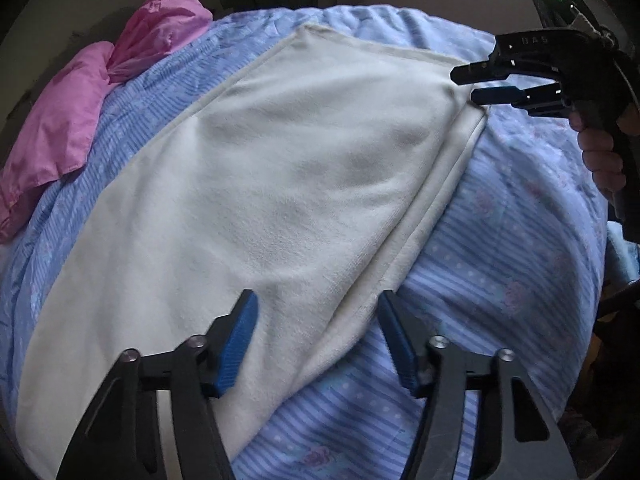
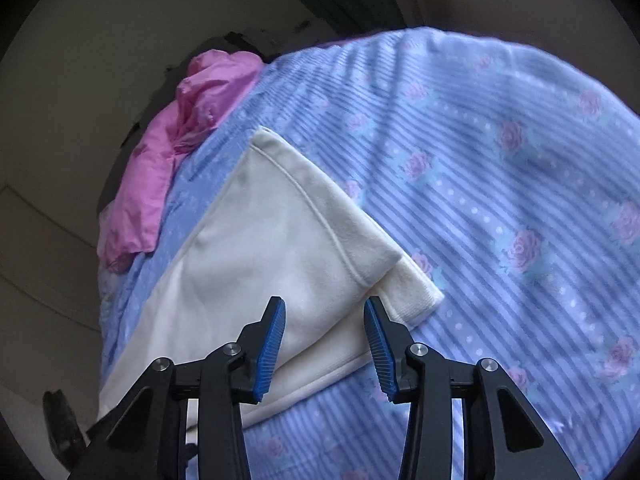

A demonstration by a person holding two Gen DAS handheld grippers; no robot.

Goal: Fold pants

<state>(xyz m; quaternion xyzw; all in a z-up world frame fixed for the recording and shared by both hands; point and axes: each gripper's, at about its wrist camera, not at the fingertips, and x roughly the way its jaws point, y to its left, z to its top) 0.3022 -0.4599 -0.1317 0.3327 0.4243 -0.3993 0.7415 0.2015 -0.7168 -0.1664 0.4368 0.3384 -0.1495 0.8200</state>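
Spread wide, the left gripper (image 1: 316,340) is held over the folded cream pants (image 1: 248,200); the right gripper (image 2: 325,344), also wide, is poised at their corner on the blue floral bedspread (image 2: 500,200).

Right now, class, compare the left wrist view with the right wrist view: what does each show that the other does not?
Left wrist only: the right gripper and the hand holding it, beside the cream pants' far corner. Right wrist only: a wide stretch of rose-patterned bedspread. Both: the folded pants, the pink garment, and open jaws over the pants' edge.
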